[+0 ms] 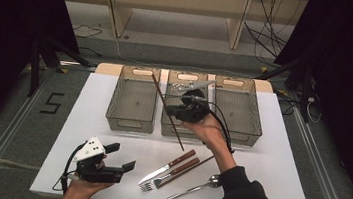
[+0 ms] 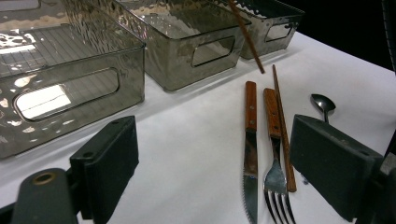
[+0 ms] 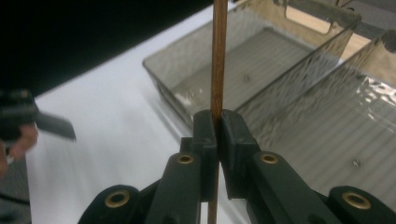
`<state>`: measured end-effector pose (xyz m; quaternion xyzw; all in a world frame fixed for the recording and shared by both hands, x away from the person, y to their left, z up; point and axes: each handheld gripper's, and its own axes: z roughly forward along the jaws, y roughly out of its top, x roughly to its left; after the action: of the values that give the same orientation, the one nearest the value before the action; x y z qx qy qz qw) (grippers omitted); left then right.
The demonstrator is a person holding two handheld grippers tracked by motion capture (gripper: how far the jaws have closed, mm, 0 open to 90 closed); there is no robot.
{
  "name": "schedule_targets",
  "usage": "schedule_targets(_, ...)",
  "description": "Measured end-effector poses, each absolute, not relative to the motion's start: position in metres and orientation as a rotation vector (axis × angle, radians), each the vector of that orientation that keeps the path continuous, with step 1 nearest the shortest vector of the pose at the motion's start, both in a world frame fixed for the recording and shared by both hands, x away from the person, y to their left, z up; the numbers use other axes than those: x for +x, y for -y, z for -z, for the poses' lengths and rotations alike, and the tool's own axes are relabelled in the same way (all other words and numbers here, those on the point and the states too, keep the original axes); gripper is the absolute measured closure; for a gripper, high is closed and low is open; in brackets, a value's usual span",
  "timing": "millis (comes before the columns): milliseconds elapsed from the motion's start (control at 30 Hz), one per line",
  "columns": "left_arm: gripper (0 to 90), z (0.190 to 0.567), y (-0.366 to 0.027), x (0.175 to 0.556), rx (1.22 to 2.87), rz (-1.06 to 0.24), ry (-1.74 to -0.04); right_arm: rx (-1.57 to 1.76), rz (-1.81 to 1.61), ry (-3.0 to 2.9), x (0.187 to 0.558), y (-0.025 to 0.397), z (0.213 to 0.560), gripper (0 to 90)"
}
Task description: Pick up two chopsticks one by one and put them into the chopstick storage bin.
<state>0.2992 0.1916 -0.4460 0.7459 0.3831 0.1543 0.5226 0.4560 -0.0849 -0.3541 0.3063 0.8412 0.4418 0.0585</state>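
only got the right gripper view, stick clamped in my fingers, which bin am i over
observer: the right gripper is above the middle bin, and the chopstick slants toward the left bin
operator: whats on the table besides the bins
observer: a second chopstick, a knife, a fork and a spoon, all near the front edge
operator: left one holding anything
observer: no, the left gripper is open, with nothing between its fingers, at the table's front left
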Motion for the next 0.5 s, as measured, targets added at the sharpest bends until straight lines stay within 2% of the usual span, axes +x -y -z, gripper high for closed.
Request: schedule_targets(500, 15.6, 0.445, -0.194, 0.299, 1.778, -0.361, -0.915, 1.085, -1.453, -2.439, 0.491, 0.055, 0.345, 85.7)
